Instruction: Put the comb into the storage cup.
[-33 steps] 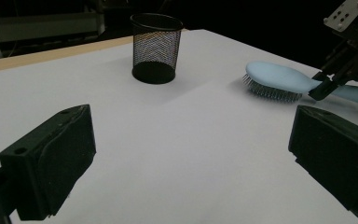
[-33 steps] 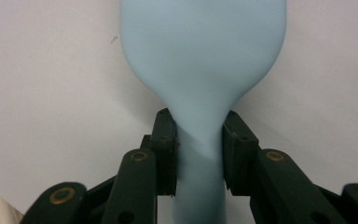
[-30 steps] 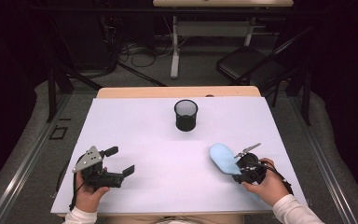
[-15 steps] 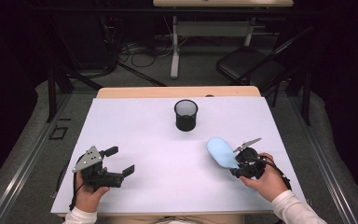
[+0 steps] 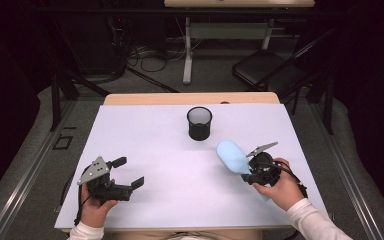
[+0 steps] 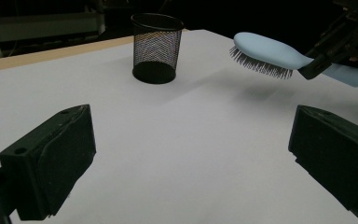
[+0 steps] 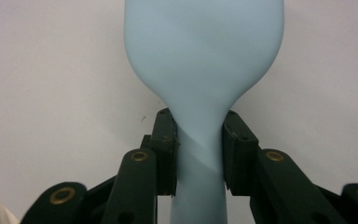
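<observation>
Near the desk's (image 5: 145, 145) right edge, right gripper (image 5: 252, 167) clamps a blue hairbrush (image 5: 231, 156) by its neck, bristles down, off the surface, slightly higher than a second ago; mesh cup (image 5: 199, 123) stands unobstructed toward far edge; left gripper (image 5: 128, 172) gapes empty, near-left corner

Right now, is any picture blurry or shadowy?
In the left gripper view, the near black jaws look soft while the mesh cup and hairbrush stay sharp, and a faint shadow lies on the table under the brush. In the high view, the room behind is dark. In the right gripper view, the light looks even.
</observation>
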Demonstrator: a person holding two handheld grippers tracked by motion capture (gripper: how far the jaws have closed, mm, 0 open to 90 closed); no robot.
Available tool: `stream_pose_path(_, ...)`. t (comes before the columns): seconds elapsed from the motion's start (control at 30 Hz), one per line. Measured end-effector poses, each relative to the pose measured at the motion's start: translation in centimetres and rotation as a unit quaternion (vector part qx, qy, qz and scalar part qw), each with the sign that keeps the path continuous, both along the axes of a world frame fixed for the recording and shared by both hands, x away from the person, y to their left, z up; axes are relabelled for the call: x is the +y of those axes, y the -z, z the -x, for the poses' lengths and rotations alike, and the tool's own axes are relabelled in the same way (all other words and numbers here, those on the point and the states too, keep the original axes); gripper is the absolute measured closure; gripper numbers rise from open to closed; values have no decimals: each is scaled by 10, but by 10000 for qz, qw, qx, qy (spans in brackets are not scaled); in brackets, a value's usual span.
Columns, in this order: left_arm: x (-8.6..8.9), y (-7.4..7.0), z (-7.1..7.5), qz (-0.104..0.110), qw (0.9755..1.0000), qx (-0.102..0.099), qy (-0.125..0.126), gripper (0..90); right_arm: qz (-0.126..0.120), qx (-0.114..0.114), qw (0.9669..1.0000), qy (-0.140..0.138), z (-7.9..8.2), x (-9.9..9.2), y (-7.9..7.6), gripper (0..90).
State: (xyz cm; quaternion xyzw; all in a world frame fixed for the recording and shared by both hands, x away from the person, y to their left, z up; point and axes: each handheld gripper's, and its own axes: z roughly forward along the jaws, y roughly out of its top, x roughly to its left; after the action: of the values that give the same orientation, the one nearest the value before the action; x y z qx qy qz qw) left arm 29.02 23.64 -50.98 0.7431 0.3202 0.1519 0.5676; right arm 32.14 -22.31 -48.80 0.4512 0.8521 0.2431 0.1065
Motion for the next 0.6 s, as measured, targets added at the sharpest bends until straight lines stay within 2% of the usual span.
stream_pose_path(0.33,0,0,0,2,10000,-1,1,5,-101,-105,9999,-63,-4,5,-6,696)
stream_pose_path(0.43,0,0,0,4,10000,5,0,5,-195,-221,9996,-30,-4,6,-9,696)
stream_pose_path(0.6,0,0,0,-18,10000,16,7,5,-234,-274,9993,-66,-6,6,-16,696)
